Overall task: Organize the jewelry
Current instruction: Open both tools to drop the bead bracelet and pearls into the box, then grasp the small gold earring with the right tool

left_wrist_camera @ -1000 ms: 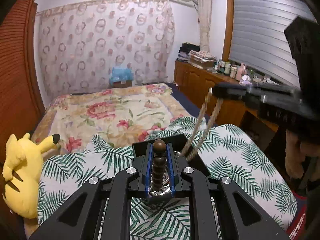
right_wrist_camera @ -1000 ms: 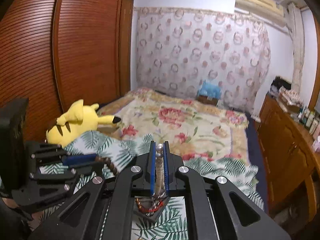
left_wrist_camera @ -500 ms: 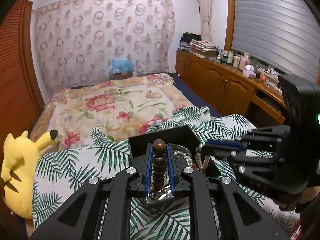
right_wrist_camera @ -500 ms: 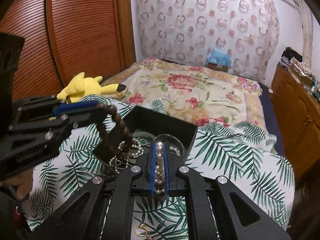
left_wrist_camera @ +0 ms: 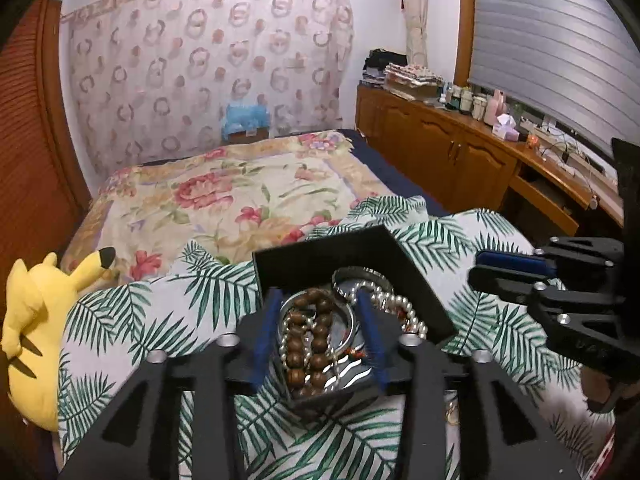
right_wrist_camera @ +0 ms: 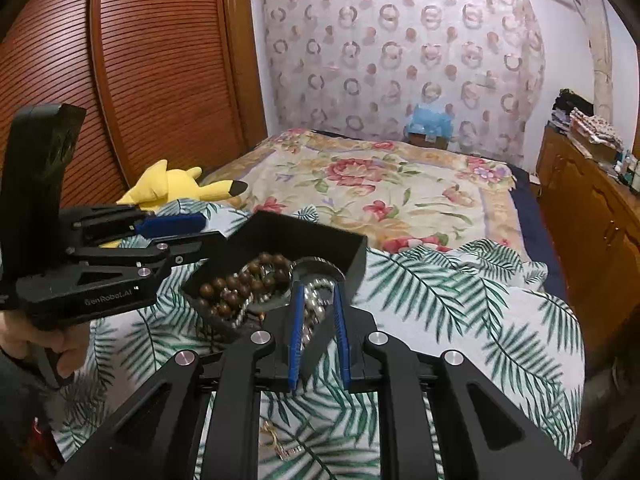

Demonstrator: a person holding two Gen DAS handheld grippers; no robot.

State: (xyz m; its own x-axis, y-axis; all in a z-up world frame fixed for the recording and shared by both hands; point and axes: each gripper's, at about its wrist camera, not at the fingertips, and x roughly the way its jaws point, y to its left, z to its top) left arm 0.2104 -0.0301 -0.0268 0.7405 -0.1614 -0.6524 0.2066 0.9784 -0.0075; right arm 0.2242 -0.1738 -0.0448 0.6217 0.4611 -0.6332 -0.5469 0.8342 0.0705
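Observation:
A black jewelry box (left_wrist_camera: 320, 252) (right_wrist_camera: 304, 236) sits on the palm-leaf cloth. Inside lie a brown wooden bead bracelet (left_wrist_camera: 310, 340) (right_wrist_camera: 236, 280), a pearl strand (left_wrist_camera: 396, 304) (right_wrist_camera: 310, 312) and a silver bangle (left_wrist_camera: 348, 322). My left gripper (left_wrist_camera: 320, 300) is open over the box, with the brown beads lying loose between its blue pads; it also shows in the right wrist view (right_wrist_camera: 176, 226). My right gripper (right_wrist_camera: 316, 296) is open at the box's near edge, the pearls lying between its pads; it appears in the left wrist view (left_wrist_camera: 512, 268).
A gold piece of jewelry (right_wrist_camera: 276, 440) lies on the cloth below the right gripper. A yellow plush toy (left_wrist_camera: 36, 320) lies at the bed's left edge. A floral bedspread (left_wrist_camera: 224, 196) lies beyond the box. A wooden cabinet (left_wrist_camera: 452, 152) with bottles runs along the right.
Both grippers came down to the box and opened. The brown bead bracelet and the pearl strand, held before, now lie in the box.

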